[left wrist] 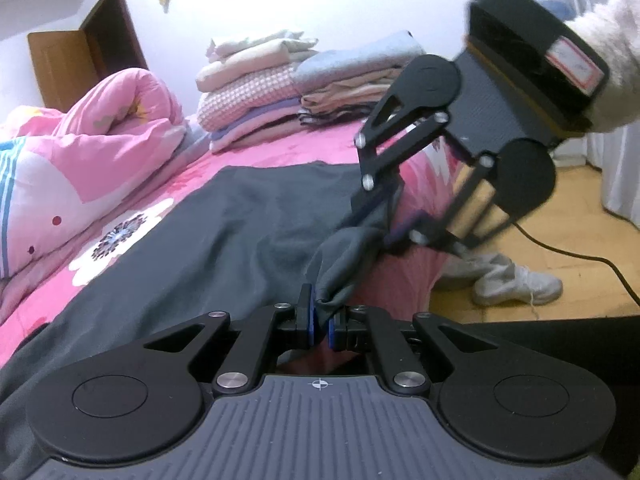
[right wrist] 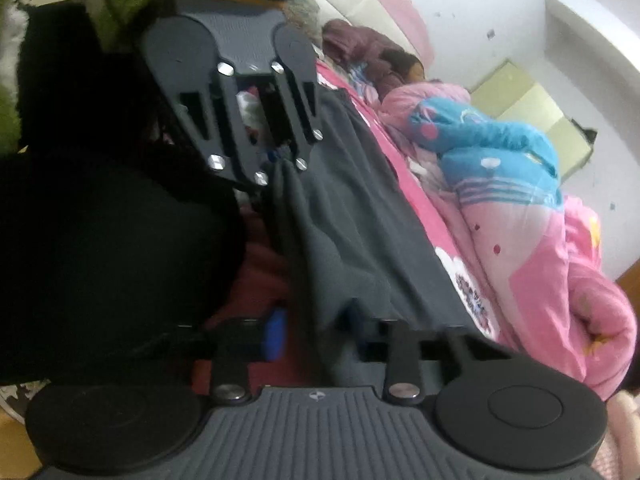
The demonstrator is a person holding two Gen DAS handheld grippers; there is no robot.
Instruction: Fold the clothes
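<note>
One dark grey garment (left wrist: 248,224) lies lengthwise along bed (left wrist: 332,148).

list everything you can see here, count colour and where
garment: one, dark grey, spread on the bed, near edge bunched
bed sheet: one, pink with flowers, under the garment
quilt: one, pink with blue, heaped along the bed's far side
folded clothes: two stacks, pastel, at the bed's far end
door: one, brown wood, open, back corner
cable: one, black, on the wooden floor
left claw: shut on the garment's edge
right claw: at the same edge, grip unclear
</note>
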